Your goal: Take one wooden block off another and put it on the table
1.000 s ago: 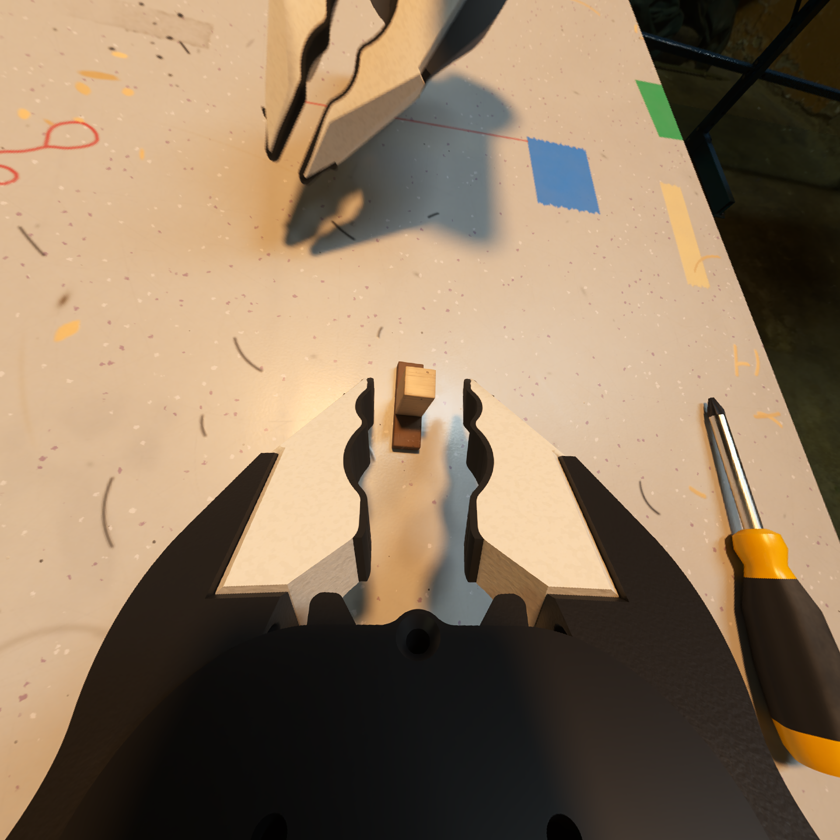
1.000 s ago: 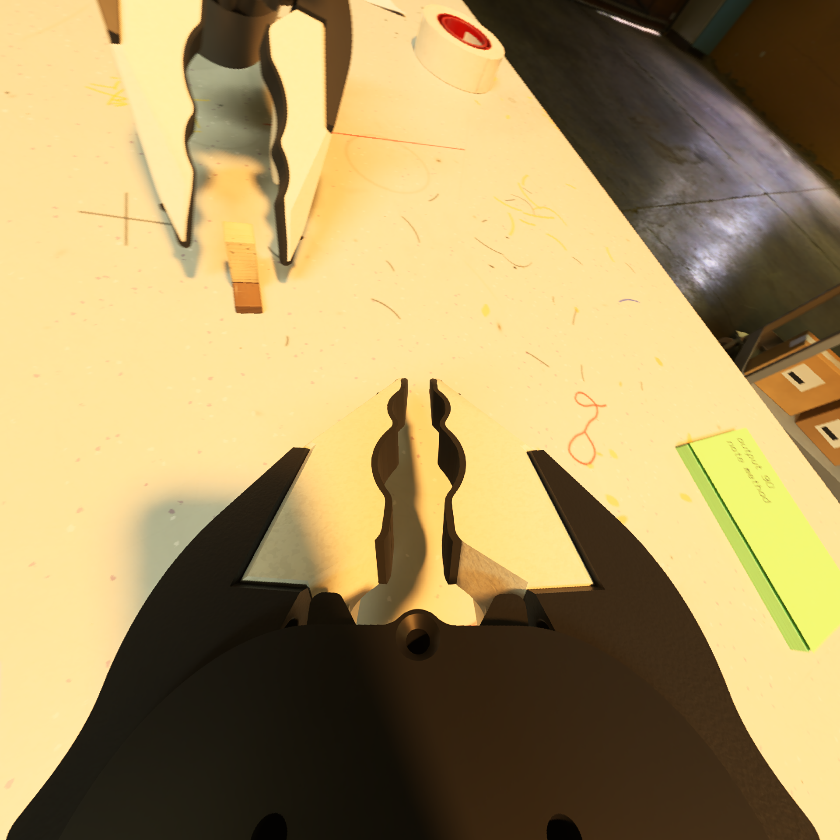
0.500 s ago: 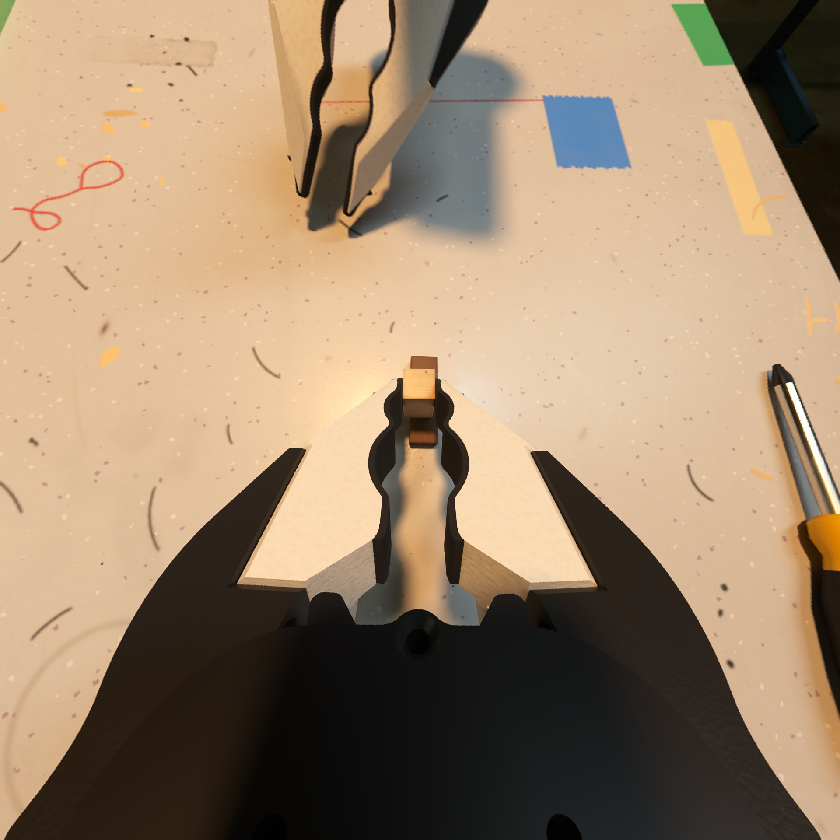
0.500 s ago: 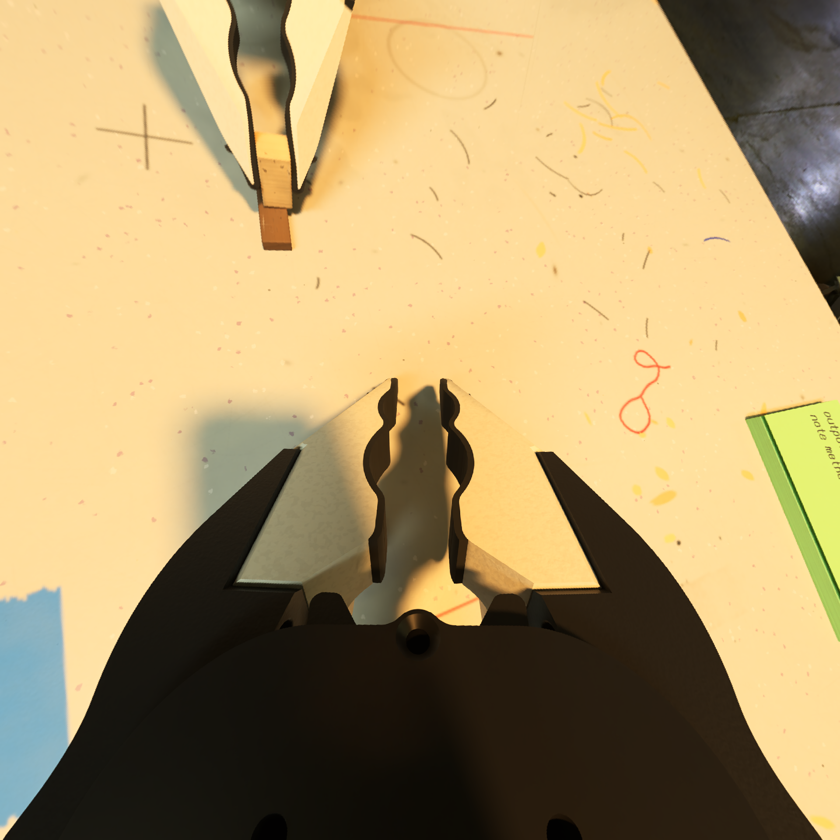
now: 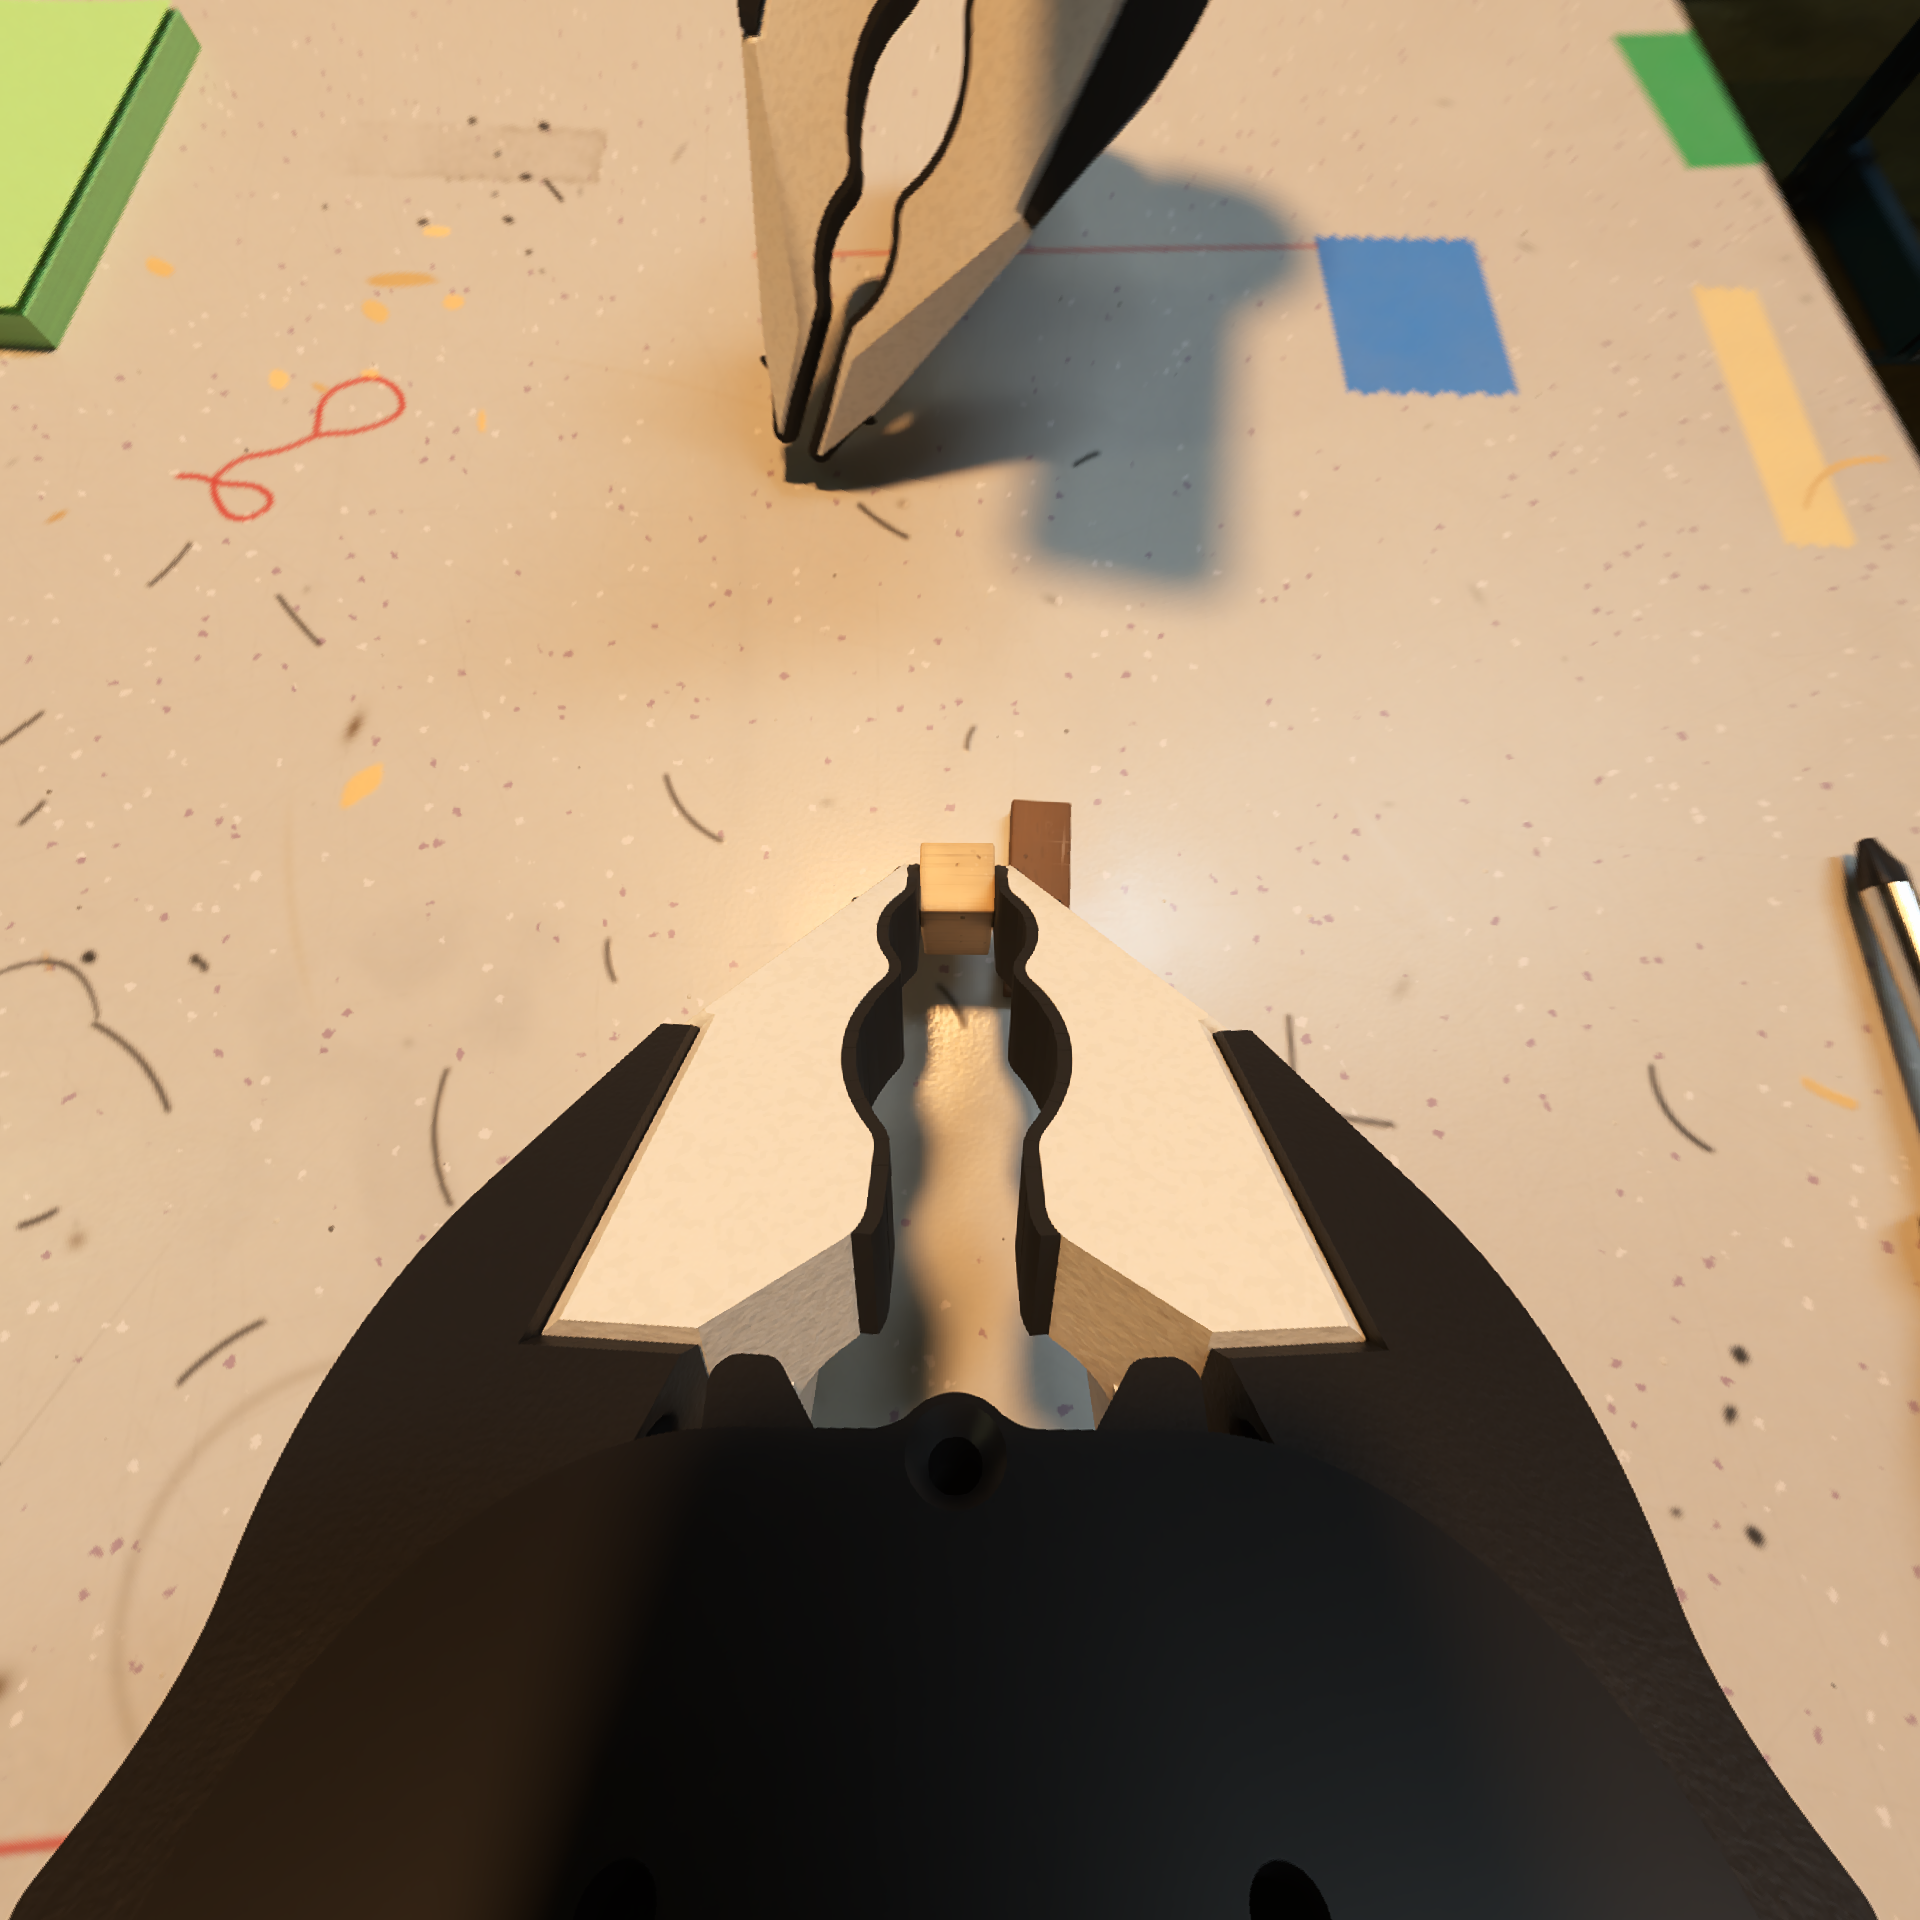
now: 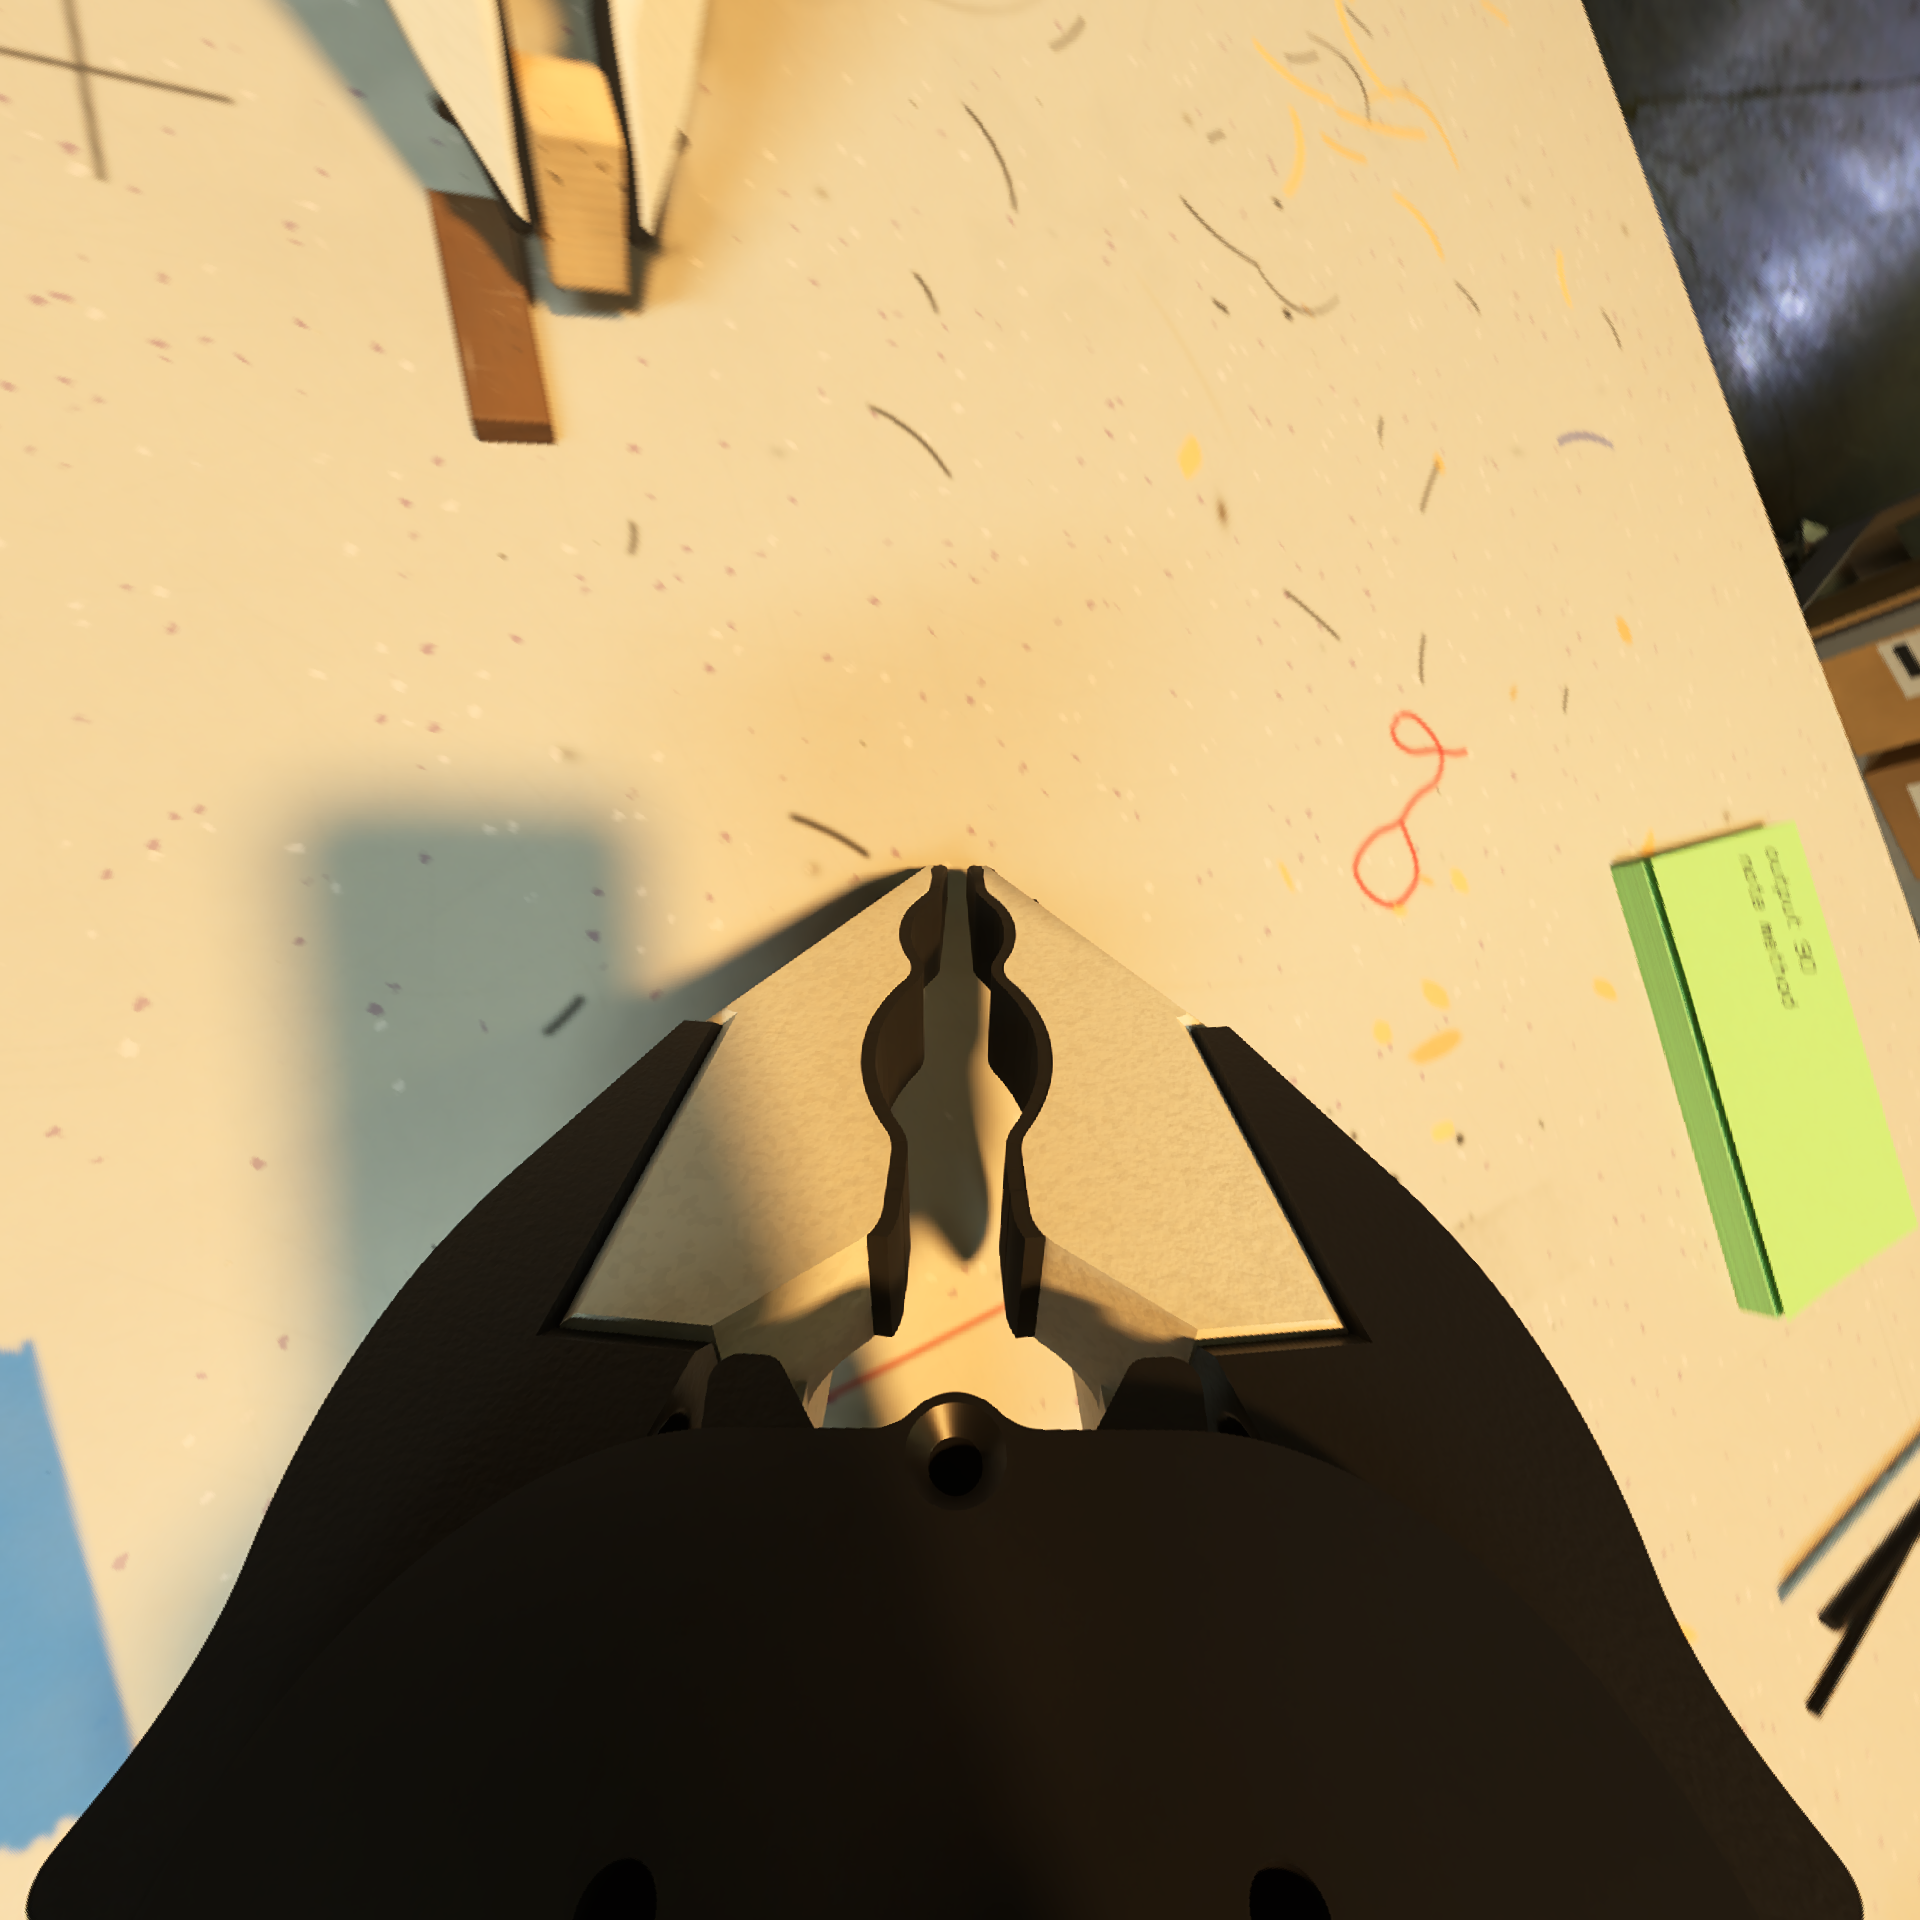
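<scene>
My left gripper (image 5: 957,891) is shut on a light wooden block (image 5: 957,876) and holds it between its fingertips. A dark brown wooden block (image 5: 1041,847) lies flat on the table just to the right of it. In the right wrist view the light block (image 6: 579,171) sits in the left gripper's fingers (image 6: 473,94), beside the dark block (image 6: 490,322) and off it, close to the table. My right gripper (image 6: 954,873) is shut and empty, tips close to the table, and it shows far off in the left wrist view (image 5: 805,442).
A green pad of notes (image 6: 1777,1060) lies at the right, also in the left wrist view (image 5: 73,166). A screwdriver (image 5: 1886,956) lies near the table's right edge. Blue (image 5: 1413,312), yellow (image 5: 1771,416) and green (image 5: 1683,99) tape patches mark the table.
My left gripper has carried the light block sideways off the dark block, which now lies bare beside it. My right gripper has shut further and dropped toward the table.
</scene>
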### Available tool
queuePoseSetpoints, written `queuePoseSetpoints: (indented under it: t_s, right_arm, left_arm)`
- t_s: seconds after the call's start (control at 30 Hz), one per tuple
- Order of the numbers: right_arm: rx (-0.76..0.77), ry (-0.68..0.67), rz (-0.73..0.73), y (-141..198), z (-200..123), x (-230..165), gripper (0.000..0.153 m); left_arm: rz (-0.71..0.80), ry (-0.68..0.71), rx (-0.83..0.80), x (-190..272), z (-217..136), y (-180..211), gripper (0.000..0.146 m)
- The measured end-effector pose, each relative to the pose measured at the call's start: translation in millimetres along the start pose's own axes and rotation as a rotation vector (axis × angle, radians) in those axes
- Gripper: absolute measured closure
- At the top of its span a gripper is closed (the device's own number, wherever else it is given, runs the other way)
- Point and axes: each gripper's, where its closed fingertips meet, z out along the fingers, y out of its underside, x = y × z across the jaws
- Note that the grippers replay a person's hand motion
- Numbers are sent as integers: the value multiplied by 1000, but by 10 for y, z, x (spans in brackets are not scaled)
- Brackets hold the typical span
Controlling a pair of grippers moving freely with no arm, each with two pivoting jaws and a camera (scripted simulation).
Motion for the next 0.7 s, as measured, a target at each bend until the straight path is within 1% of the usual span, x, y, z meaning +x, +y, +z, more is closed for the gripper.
queuePoseSetpoints:
  t_s: [0.07, 0.13, 0.2, 0.27, 0.4, 0.47, 0.57, 0.67, 0.7]
  right_arm:
    - [-21, 12, 28, 64, -34, 64, 150]
    - [-21, 25, 47, 101, -59, 114, 152]
    - [-9, 27, 68, 115, -66, 135, 153]
    - [1, 25, 80, 115, -57, 142, 153]
    - [6, 26, 81, 113, -42, 141, 153]
    - [8, 47, 81, 112, -53, 174, 153]
    - [43, 85, 100, 67, -89, 249, 152]
    - [103, 118, 125, -20, -132, 318, 151]
    - [118, 131, 129, -49, -145, 338, 150]
  left_arm:
    - [-11, 19, 36, 5, -41, -49, 133]
    - [-53, 15, 93, -56, -121, -114, 133]
    - [-108, -25, 144, -201, -208, -142, 133]
    - [-150, -107, 160, -401, -275, -93, 133]
    - [-153, -264, 86, -699, -297, 123, 133]
    - [-131, -296, 41, -739, -260, 197, 133]
    - [-91, -306, -4, -728, -195, 242, 133]
    - [-61, -278, -14, -670, -135, 240, 109]
    - [-53, -261, -19, -650, -121, 239, 105]
